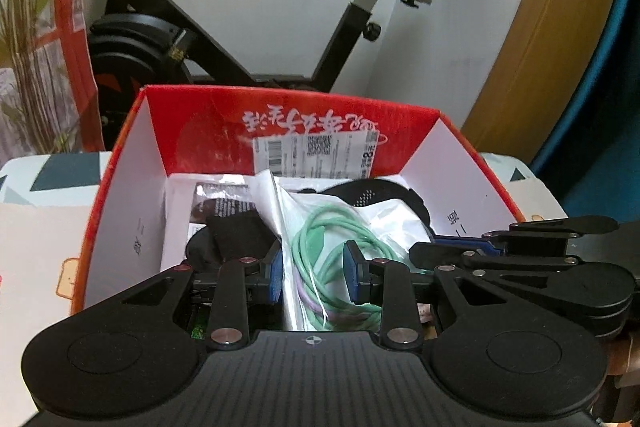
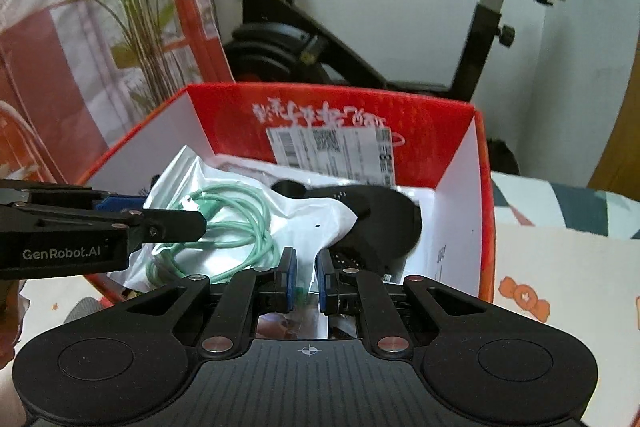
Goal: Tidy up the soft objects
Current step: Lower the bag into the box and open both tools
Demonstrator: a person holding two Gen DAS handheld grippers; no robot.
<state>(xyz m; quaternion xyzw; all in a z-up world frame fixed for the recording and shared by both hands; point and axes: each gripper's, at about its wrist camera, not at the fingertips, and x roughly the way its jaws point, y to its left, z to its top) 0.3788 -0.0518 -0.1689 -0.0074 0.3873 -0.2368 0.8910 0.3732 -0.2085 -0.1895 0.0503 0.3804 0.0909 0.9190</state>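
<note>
A clear plastic bag [image 1: 320, 219] [image 2: 304, 223] with a coiled green cable [image 1: 316, 251] [image 2: 240, 223] hangs over the open red cardboard box [image 1: 200, 123] [image 2: 240, 107]. My left gripper [image 1: 315, 277] [image 2: 176, 215] is shut on the bag's near part, blue pads pressing on both sides. My right gripper [image 2: 307, 281] [image 1: 440, 245] pinches the bag's right edge, its jaws almost together. Inside the box lie a black soft piece [image 1: 384, 193] [image 2: 376, 223] and a dark fabric item [image 1: 236, 227], partly hidden by the bag.
A black exercise bike [image 1: 168, 39] [image 2: 320, 47] stands behind the box against a white wall. A plant [image 2: 132, 7] and a red-and-white bag [image 1: 72, 27] are at the left. Patterned cloth [image 2: 560, 235] covers the surface around the box. A wooden panel [image 1: 540, 47] is at the right.
</note>
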